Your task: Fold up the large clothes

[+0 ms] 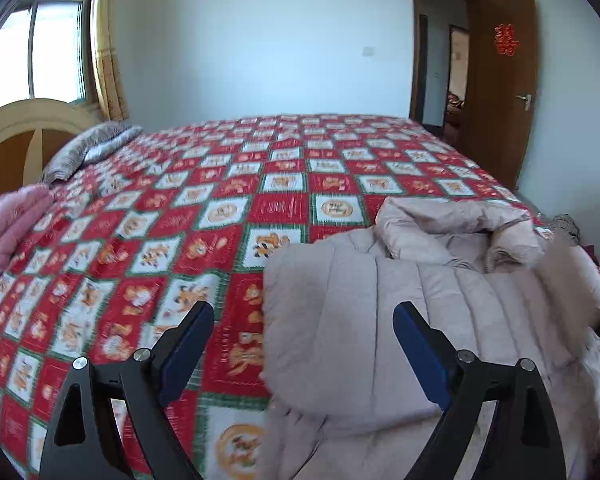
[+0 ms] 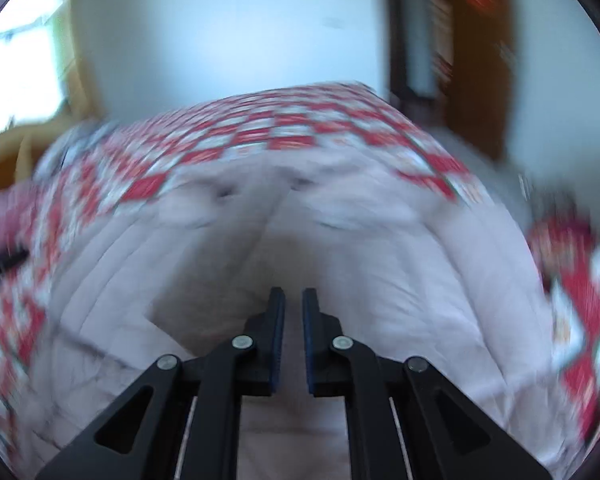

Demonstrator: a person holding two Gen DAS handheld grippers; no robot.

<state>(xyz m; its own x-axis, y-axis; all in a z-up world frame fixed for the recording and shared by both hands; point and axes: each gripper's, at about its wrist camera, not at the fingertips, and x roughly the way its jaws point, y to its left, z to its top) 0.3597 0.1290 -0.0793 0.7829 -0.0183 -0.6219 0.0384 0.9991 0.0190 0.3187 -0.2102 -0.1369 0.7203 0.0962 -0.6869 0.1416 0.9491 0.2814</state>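
A pale pinkish-grey quilted puffer jacket (image 1: 400,300) lies on the near right part of the bed, its hood or collar (image 1: 460,220) bunched at the far end. My left gripper (image 1: 304,312) hovers open above the jacket's left edge, with nothing between its blue pads (image 1: 188,344). In the blurred right wrist view the jacket (image 2: 340,240) fills the middle. My right gripper (image 2: 293,294) points down onto it, its fingers (image 2: 277,320) drawn close together. Pale fabric shows in the narrow gap between them.
The bed carries a red, white and green checked cover (image 1: 220,208). A folded pink quilt (image 1: 8,232) and a grey pillow (image 1: 88,148) lie at the left by the headboard (image 1: 16,128). An open brown door (image 1: 504,80) stands at the far right.
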